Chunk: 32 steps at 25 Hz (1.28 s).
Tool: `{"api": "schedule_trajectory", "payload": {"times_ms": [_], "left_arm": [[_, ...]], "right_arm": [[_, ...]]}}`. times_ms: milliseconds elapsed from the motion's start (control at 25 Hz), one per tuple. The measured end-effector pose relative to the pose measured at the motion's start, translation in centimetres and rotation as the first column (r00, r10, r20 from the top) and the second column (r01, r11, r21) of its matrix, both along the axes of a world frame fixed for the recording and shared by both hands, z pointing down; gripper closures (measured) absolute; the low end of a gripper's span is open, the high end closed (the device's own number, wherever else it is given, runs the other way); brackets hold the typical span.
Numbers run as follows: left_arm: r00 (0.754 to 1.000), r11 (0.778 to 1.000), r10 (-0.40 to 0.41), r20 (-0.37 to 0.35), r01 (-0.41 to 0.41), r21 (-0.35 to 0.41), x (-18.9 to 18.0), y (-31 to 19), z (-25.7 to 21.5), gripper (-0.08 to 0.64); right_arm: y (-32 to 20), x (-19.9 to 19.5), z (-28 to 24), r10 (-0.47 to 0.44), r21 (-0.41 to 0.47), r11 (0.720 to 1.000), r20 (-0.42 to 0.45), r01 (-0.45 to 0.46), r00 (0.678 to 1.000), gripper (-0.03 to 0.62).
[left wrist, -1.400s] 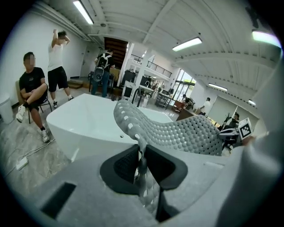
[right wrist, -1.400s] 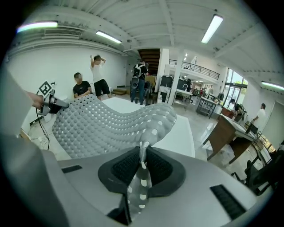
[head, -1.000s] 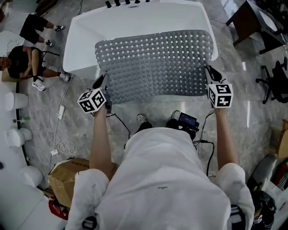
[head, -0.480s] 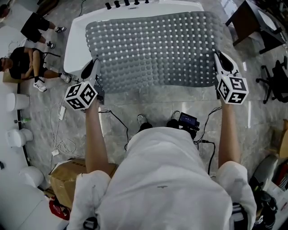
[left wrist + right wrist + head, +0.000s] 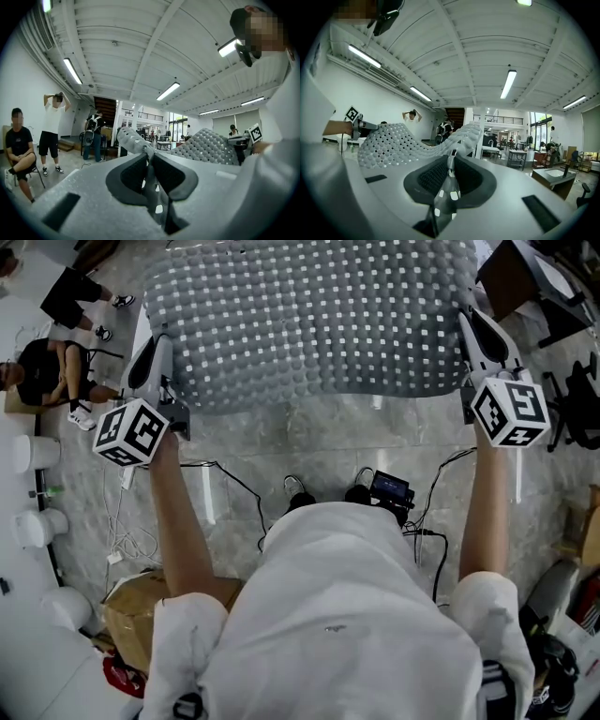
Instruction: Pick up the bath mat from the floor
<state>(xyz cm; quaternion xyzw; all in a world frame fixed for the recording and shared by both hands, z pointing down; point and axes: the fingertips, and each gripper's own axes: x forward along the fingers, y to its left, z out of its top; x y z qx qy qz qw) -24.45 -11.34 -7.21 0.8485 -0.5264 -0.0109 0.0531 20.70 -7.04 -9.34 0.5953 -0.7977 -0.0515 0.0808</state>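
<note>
Bath mat (image 5: pixel 309 324) hangs spread out, well above the floor (image 5: pixel 319 451). Left gripper (image 5: pixel 153 360) is clamped on the mat's left edge and right gripper (image 5: pixel 485 337) on its right edge. Pickup judged essentially complete; nothing further is evidently outstanding.

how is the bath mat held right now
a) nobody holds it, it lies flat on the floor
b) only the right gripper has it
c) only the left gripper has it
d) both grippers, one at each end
D: the left gripper and the right gripper each have their jaws shut on an edge of the bath mat, which the head view shows spread out between them.
</note>
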Motion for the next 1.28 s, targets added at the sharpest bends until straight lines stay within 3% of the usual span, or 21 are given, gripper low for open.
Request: {"api": "schedule_trajectory", "payload": {"times_ms": [400,960,1280], "left_arm": [[1.000,0.992,-0.005,-0.010,0.006,0.128,-1.1,0.6,-5.7,0.505],[0.997,0.987,-0.069,-0.038,0.074,0.141,-4.3,0.8,-6.7,0.506],[0.996,0.985,-0.079,-0.038,0.084,0.153,-4.0,0.9,-7.0,0.506]], "right_arm": [[1.4,0.6,-4.4,-0.039,0.112,0.993,0.058,0.032,0.998,0.541],[2.8,2.4,-6.1,-0.015,0.146,0.989,0.111,-0.002,0.994,0.543],[2.8,3.2,-6.3,0.005,0.163,0.986,0.081,-0.018,0.997,0.545]]}}
